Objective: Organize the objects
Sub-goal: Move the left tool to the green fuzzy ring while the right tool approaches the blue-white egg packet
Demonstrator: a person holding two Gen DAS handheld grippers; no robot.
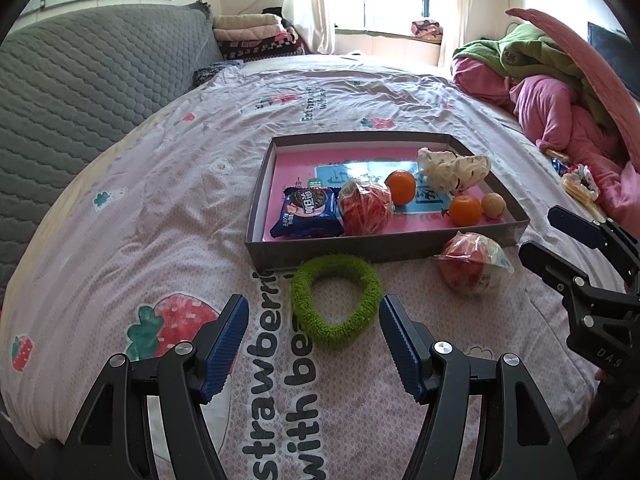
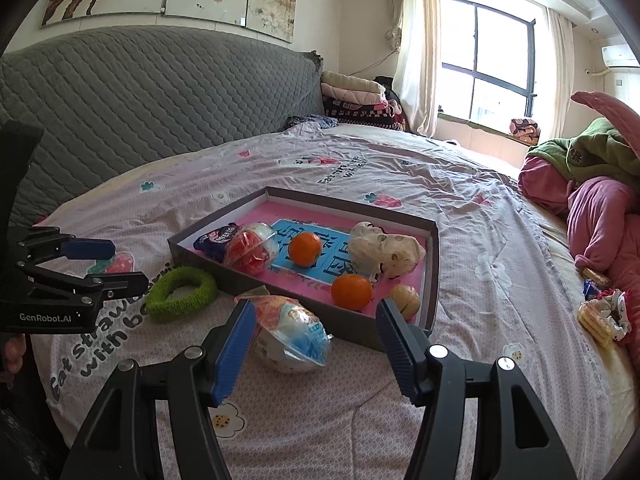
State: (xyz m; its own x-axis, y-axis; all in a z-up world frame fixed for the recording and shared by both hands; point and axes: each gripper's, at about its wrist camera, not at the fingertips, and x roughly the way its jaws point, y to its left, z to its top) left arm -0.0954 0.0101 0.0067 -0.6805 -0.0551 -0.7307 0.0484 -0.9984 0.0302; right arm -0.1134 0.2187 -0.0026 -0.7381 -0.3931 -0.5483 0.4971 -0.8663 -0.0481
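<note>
Your left gripper [image 1: 314,338] stood wide apart and held nothing, its fingers flanking the green fuzzy ring [image 1: 335,300] on the bedspread [image 1: 160,208]; your right gripper [image 2: 316,346] gaped just as wide, empty, over the wrapped apple [image 2: 292,334] just outside the grey tray [image 2: 434,264]. Only your right view showed the biscuits [image 2: 596,322] by the pink bedding [image 2: 600,224] clearly. Your left view alone showed the blue snack packet [image 1: 308,212] whole inside the tray. Open sheet lay left of the tray's near rim. Smaller still: two oranges [image 1: 401,187] and a small brown fruit [image 1: 493,205] inside
</note>
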